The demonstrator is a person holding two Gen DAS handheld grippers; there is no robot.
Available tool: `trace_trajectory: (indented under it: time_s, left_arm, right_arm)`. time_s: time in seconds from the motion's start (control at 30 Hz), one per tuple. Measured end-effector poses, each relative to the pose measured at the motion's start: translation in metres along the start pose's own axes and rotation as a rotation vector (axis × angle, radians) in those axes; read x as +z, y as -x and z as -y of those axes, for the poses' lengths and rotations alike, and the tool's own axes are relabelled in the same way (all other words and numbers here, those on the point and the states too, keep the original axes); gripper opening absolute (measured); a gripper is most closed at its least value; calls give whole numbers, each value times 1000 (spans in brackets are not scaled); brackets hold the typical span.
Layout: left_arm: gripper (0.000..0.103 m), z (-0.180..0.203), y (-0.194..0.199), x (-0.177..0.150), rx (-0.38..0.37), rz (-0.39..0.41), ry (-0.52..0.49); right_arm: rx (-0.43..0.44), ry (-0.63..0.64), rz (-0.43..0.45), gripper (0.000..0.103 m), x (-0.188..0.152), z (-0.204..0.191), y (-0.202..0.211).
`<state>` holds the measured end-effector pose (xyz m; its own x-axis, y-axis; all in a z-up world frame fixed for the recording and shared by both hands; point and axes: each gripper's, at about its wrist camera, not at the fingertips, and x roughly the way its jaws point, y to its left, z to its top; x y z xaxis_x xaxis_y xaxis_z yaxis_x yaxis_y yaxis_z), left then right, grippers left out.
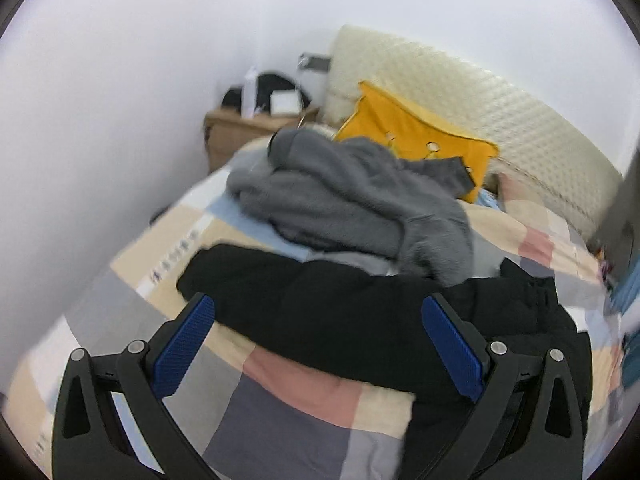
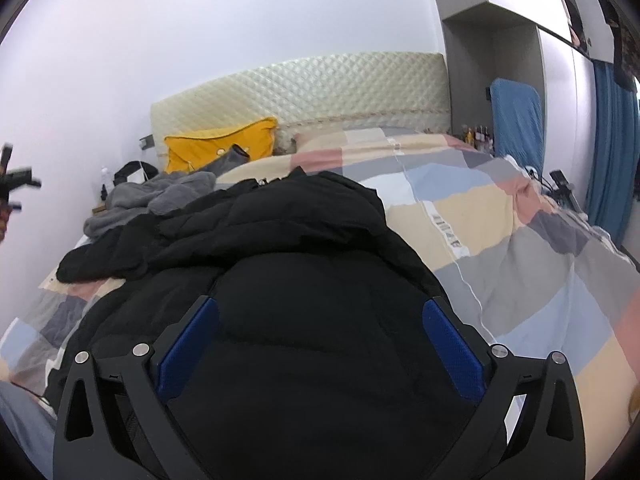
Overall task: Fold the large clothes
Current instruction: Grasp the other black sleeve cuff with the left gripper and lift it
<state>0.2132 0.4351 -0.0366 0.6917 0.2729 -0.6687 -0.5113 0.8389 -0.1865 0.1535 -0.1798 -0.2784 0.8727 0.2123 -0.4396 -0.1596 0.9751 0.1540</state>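
Right claw [image 2: 320, 344] spread wide, blue pads clear of cloth on both sides, nothing gripped; poised low over the puffy black coat [image 2: 304, 264], whose bulk fills the space between and below the fingers without being pinched. Left claw [image 1: 318, 346] likewise gaping, empty, hanging above the coat's near edge [image 1: 340, 312] with bare quilt [image 1: 280, 412] showing under the gap between its fingers. From the right wrist view, a dark blurred shape at the far left edge, probably the left claw's body, but too smeared to say for sure. Outward from the claws: coat sprawled across the patchwork quilt [image 2: 520, 264], rumpled and lumpy, one part trailing off toward the left side of the bed, no crisp crease or squared outline anywhere. Beyond it, a grey fleece [image 1: 352, 204] heaped in a loose mound, partly resting against a yellow pillow [image 1: 416, 128], clearly unfolded. Farther back, a quilted headboard [image 2: 300, 84], a small nightstand [image 1: 240, 128] with clutter in the corner, a grey wardrobe [image 2: 492, 80] and blue curtain [image 2: 612, 140] to the right. Judging by the lie of things: folding barely begun, or between steps at best. Coat not yet flattened or brought into a neat stack; fleece untouched. Left to do, seemingly: smoothing the coat, folding in its trailing parts, doubling the body, then the same for the fleece.
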Motion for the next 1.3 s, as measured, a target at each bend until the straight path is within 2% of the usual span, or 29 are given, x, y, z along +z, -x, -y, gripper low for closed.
trace_trajectory:
  time_s: [0.13,0.27,0.37,0.43,0.5,0.53,0.6,0.7,0.8,0.83,0.87,0.9,1.0,1.03,1.07,1.13,1.17,1.3]
  left_arm:
    - [103,-57,-57,-21,-51,-98,165]
    - [102,-115,-118,-50,-66,-186,333]
    - [102,-149,-154,-63,-60,-213,409]
    - [102,-169,-180,-68,-83,-218,459]
    - [99,-179,-200,-70,-132,-221,494]
    - [93,-183,-212,-70,-168,-224,510]
    - [91,-187,-230,-69,-200,-218,535]
    - [91,-186,-250,-65,-213,-188,565]
    - [91,-178,-260,-56,-196,-155,548]
    - [86,-175,-262,-53,-180,-154,540]
    - [74,-176,-263,-52,-169,-152,535]
    - [69,-177,-264,-51,-170,-151,541]
    - [47,-190,-262,-53,-187,-140,610]
    - [36,-190,-260,-52,-197,-140,628]
    - [27,-190,-258,-51,-200,-139,630]
    - [15,-183,-246,-44,-180,-137,592]
    - [10,-180,-241,-41,-172,-134,578]
    - [5,-166,-213,-23,-130,-125,561]
  right_arm:
    - [-11,-6,-38,103,1,-8,-6]
    - [-30,-5,-73,103,4,-21,-20]
    - [-44,1,-82,103,8,-34,-31]
    - [-44,14,-86,103,10,-42,-36]
    - [-45,29,-91,103,11,-51,-42]
    - [-49,37,-95,103,10,-56,-46]
    - [-50,39,-100,103,10,-61,-52]
    - [-59,37,-100,103,13,-65,-59]
    - [-74,31,-101,103,15,-67,-64]
    - [-80,29,-104,103,15,-67,-66]
    - [-81,26,-106,103,15,-67,-67]
    - [-81,23,-110,103,15,-66,-68]
    - [-79,9,-129,103,14,-62,-69]
    - [-74,-3,-135,103,14,-60,-69]
    - [-69,-11,-142,103,14,-58,-69]
    - [-43,-16,-155,103,14,-57,-69]
    - [-40,-13,-155,103,14,-57,-68]
    - [-37,24,-140,103,14,-61,-62]
